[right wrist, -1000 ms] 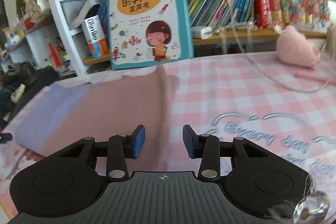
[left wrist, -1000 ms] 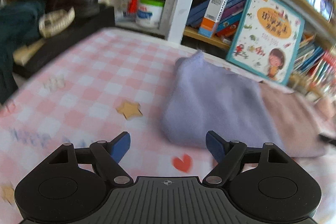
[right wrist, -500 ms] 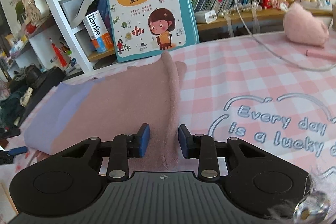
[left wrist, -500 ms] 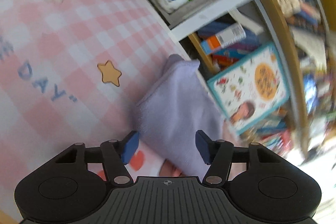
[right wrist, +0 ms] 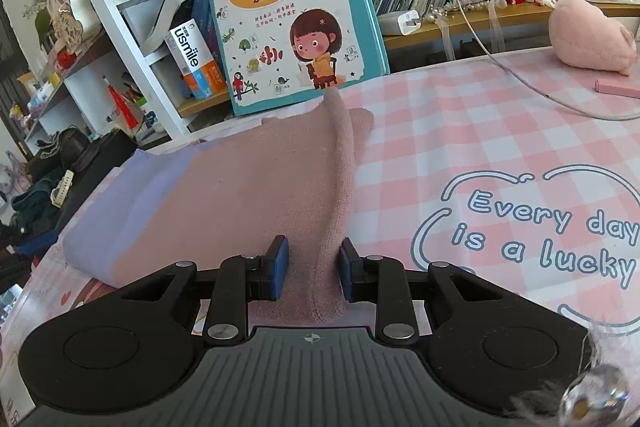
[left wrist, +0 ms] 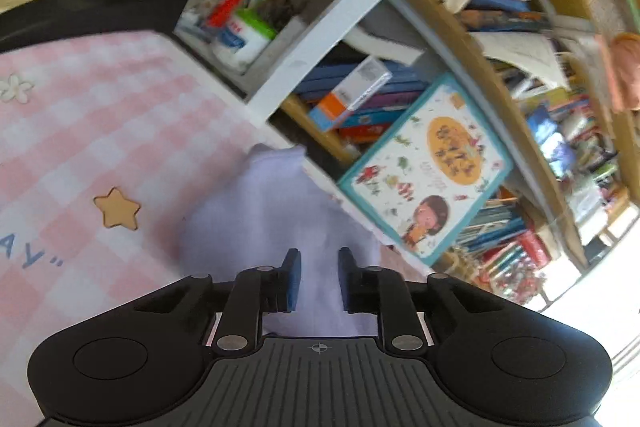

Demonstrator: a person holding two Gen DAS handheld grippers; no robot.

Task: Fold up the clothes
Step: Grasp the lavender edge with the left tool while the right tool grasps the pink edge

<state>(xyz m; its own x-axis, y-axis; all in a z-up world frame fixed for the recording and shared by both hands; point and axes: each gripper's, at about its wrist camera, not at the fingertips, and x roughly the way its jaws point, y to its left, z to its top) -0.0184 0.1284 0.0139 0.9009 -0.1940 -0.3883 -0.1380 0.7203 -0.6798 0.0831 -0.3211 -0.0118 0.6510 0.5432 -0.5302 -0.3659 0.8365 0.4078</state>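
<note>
A two-tone knit cloth lies on the pink checked tablecloth. Its lilac end (left wrist: 272, 211) shows in the left wrist view, its dusty pink end (right wrist: 256, 187) in the right wrist view, with the lilac part (right wrist: 120, 211) at the left. My left gripper (left wrist: 318, 267) has its jaws narrowed around the lilac edge. My right gripper (right wrist: 312, 259) has its jaws narrowed around the raised pink edge fold (right wrist: 340, 187). On both, small gaps remain beside the pads.
A picture book (right wrist: 288, 7) leans against the bookshelf behind the cloth. A white cable (right wrist: 520, 79) and a pink plush toy (right wrist: 588, 35) lie at the right. A star sticker (left wrist: 117, 207) is left of the cloth. The black table edge (left wrist: 80, 15) is at far left.
Both grippers have moved forward over the cloth's ends and their jaws have narrowed from wide open to around the fabric. The left gripper has tilted sideways.
</note>
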